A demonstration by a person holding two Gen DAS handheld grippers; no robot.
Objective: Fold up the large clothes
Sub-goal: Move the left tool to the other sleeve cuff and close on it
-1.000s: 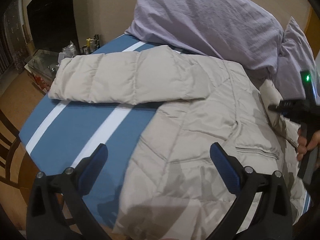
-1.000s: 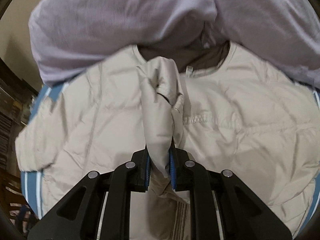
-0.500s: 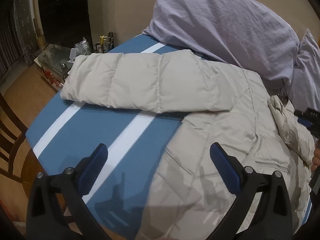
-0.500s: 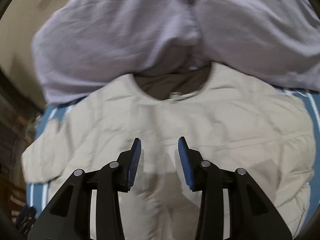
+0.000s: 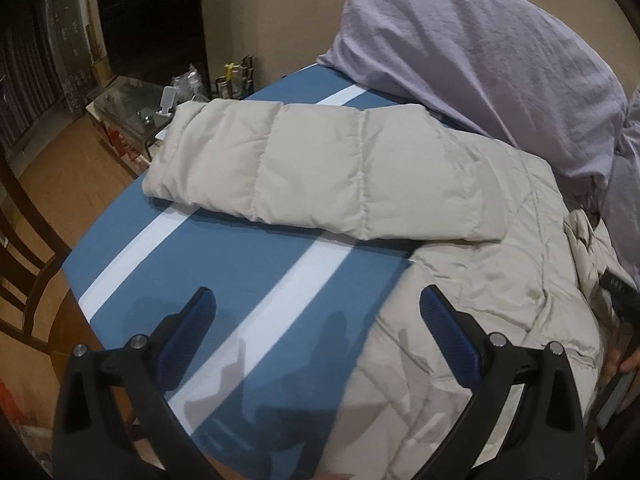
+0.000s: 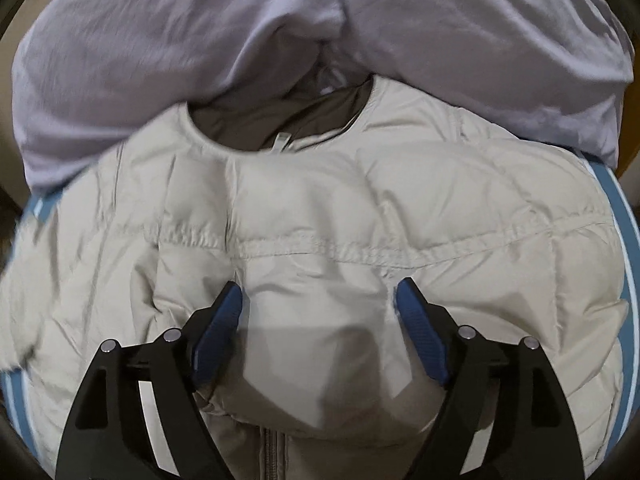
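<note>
A beige quilted puffer jacket point(image 6: 400, 216) lies front up on a blue sheet with white stripes point(image 5: 240, 256). Its neck opening point(image 6: 280, 124) points at the pillows. In the left wrist view one sleeve point(image 5: 320, 168) stretches out to the left from the jacket body point(image 5: 480, 280). My left gripper point(image 5: 316, 320) is open and empty, above the sheet beside the jacket's lower edge. My right gripper point(image 6: 318, 308) is open and empty, low over the jacket's chest; the other sleeve lies folded across the front under it.
Two lilac pillows point(image 6: 200, 40) lie at the head of the bed against the jacket's collar. A glass side table point(image 5: 132, 112) with small items, a dark TV point(image 5: 152, 20) and a wooden chair point(image 5: 24, 248) stand off the bed's left side.
My right gripper let go of the sleeve it held, opened wide and dropped lower over the chest. My left gripper swung left, bringing more of the sheet and outstretched sleeve into view.
</note>
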